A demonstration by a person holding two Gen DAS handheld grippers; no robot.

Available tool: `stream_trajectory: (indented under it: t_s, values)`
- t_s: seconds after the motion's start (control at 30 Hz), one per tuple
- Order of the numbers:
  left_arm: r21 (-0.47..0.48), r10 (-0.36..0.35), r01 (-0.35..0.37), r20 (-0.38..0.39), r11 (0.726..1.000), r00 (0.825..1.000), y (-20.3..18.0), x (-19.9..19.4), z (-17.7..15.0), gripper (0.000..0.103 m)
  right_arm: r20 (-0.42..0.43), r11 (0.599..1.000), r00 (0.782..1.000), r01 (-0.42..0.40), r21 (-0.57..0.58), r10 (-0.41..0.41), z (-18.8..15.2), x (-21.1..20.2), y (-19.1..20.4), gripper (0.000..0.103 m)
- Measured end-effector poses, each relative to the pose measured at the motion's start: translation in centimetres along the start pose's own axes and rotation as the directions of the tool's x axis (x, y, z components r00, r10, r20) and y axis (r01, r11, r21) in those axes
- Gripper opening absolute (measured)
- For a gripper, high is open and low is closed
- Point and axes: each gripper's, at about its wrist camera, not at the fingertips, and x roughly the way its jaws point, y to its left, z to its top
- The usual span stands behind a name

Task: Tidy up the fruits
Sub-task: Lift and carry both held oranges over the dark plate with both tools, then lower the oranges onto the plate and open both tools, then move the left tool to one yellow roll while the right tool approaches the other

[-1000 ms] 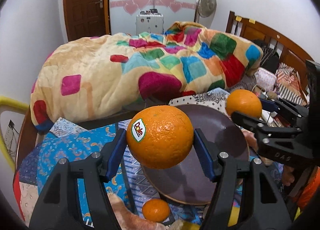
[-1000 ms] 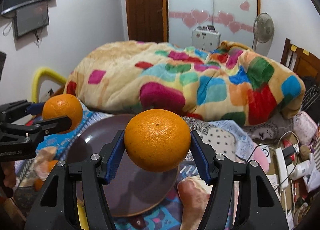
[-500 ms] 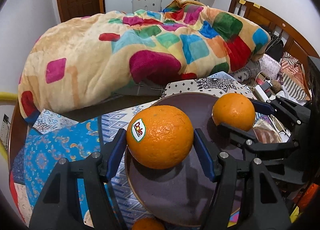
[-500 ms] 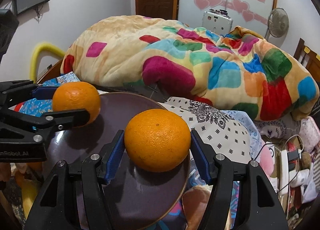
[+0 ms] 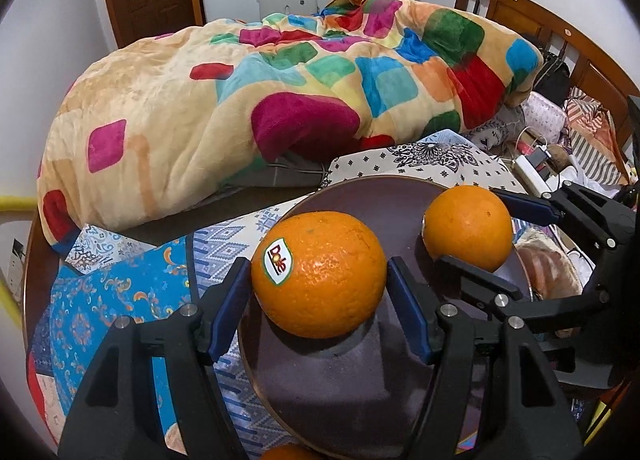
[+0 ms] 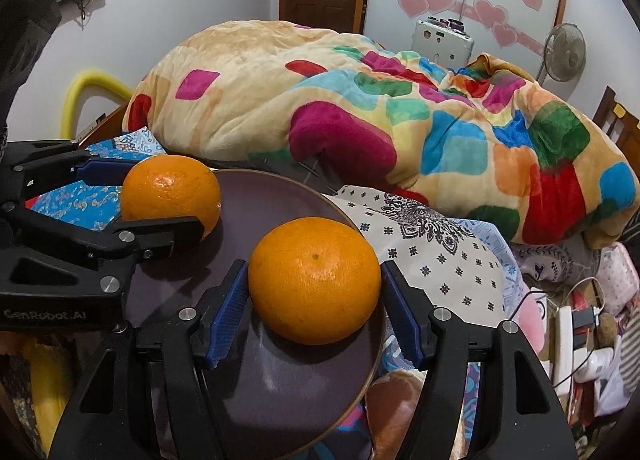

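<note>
The step in hand looked like the set-down: both oranges were at the dark brown plate (image 5: 360, 392), so the next move called for parting the fingers gently and drawing back level, lest the round fruit roll off the shallow rim; the left gripper (image 5: 318, 300) had its blue pads pressed against the Dole-stickered orange (image 5: 320, 274) at a middling spread set by the fruit, low over the plate's near-left part, though whether the fruit rested on it I could not tell; the right gripper (image 6: 314, 300) likewise clamped the plain orange (image 6: 314, 280) over the plate's right side; the plate lay on patterned cloths before the patchwork blanket (image 5: 280, 80).
</note>
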Motion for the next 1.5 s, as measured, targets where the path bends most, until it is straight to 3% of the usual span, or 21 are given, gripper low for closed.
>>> stream_trajectory:
  t_s: [0.13,0.23,0.43,0.9,1.13,1.3,1.5]
  values:
    - [-0.008,-0.027,0.027,0.018,1.0,0.999,0.0,-0.8,0.0,0.068,0.015,1.0,1.0,-0.005,0.012,0.005,-0.1,-0.8,-0.2,0.072]
    - [0.01,0.008,-0.008,0.072,1.0,0.997,-0.5,-2.6,-0.1,0.072,0.028,1.0,1.0,0.005,0.009,-0.005,-0.2,-1.7,-0.1,0.072]
    - [0.011,0.007,-0.009,0.122,1.0,0.993,-1.1,-6.2,-1.2,0.074,0.085,1.0,0.996,0.031,0.001,-0.031,-0.4,-4.9,0.3,0.072]
    - [-0.061,0.074,-0.061,0.232,0.996,0.97,-1.6,-15.2,-8.1,0.094,0.177,1.0,0.984,0.012,-0.024,-0.008,-5.1,-13.3,3.5,0.072]
    - [-0.052,0.105,-0.096,0.205,0.994,0.973,-2.9,-16.0,-12.4,0.095,0.176,1.0,0.984,-0.013,-0.02,0.016,-8.5,-14.7,5.2,0.072]
    - [-0.093,0.052,-0.036,0.178,0.995,0.983,-3.1,-15.2,-15.0,0.095,0.156,0.999,0.987,-0.034,-0.016,0.036,-10.7,-13.7,6.2,0.072]
    - [-0.118,0.037,-0.02,0.145,0.993,0.989,-3.7,-13.6,-16.4,0.095,0.105,0.998,0.993,-0.058,0.001,0.057,-12.7,-10.8,6.3,0.071]
